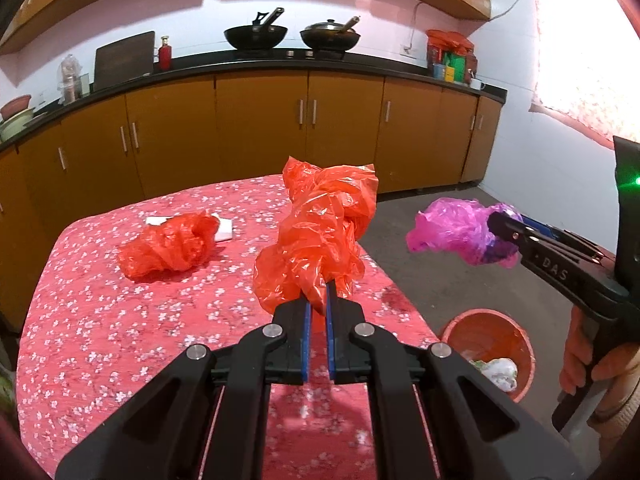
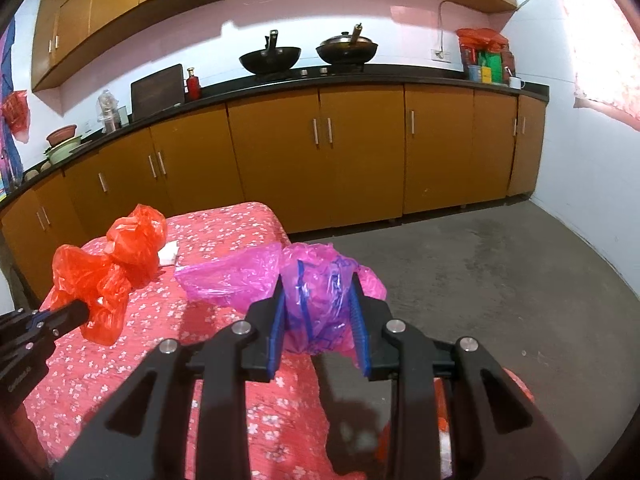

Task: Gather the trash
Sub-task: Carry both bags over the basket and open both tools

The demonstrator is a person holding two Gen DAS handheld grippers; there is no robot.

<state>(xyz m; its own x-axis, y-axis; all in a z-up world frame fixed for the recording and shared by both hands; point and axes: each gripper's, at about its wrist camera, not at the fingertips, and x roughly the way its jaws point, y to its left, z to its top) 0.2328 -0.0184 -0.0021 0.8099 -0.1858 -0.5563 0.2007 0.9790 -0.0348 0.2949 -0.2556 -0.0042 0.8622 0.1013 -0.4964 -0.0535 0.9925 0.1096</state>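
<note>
My left gripper (image 1: 319,300) is shut on a crumpled red plastic bag (image 1: 320,232), held up above the right part of the table; the same red plastic bag (image 2: 108,276) shows at the left of the right wrist view. My right gripper (image 2: 318,300) is shut on a crumpled pink plastic bag (image 2: 312,280). In the left wrist view that pink plastic bag (image 1: 452,228) hangs in the air past the table's right edge, above the floor. A second red bag (image 1: 168,246) lies on the table. An orange trash bin (image 1: 490,350) with white trash inside stands on the floor by the table.
The table (image 1: 100,340) wears a red flowered cloth. A white paper (image 1: 224,228) lies behind the second red bag. Brown cabinets (image 1: 260,128) with a black countertop run along the far wall, carrying two woks (image 1: 256,36). The grey floor (image 2: 500,272) lies to the right.
</note>
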